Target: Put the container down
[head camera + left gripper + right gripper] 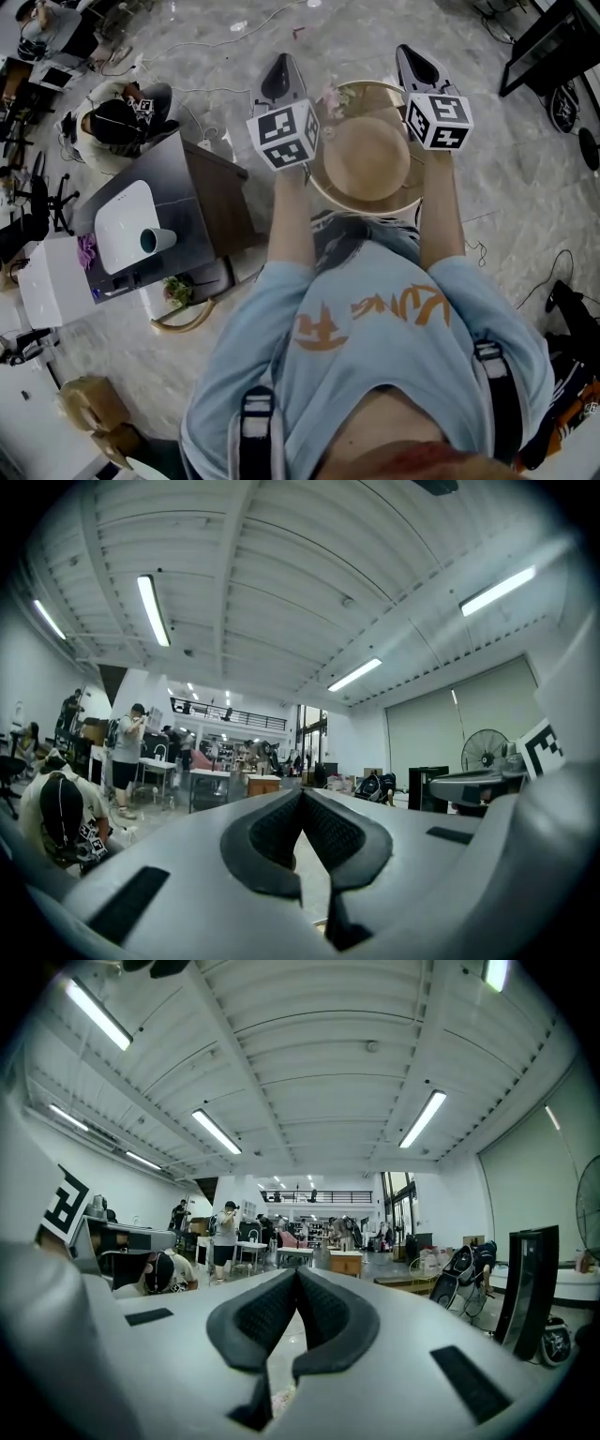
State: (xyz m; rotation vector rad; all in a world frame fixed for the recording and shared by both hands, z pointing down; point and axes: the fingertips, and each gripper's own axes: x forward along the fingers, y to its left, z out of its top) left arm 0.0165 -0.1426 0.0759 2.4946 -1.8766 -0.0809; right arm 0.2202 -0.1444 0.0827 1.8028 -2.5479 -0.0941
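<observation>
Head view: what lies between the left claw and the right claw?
A round tan container shows between the left claw and right claw in the head view; both claws are shut and empty.

Grippers: 2, i.e. left gripper + right gripper.
Marker cubes: 2, i.e. left cube + right cube.
Round tan container: 1.
Table: 1. On it: white tray x1, teal cup x1.
Purple cloth: 1, beside the table.
Small plant: 1.
Cardboard boxes: 2, i.e. upper box + lower box.
Other people in head view: 2, i.e. seated person + person at top-left corner.
Pedestal fan: 1 in left gripper view.
</observation>
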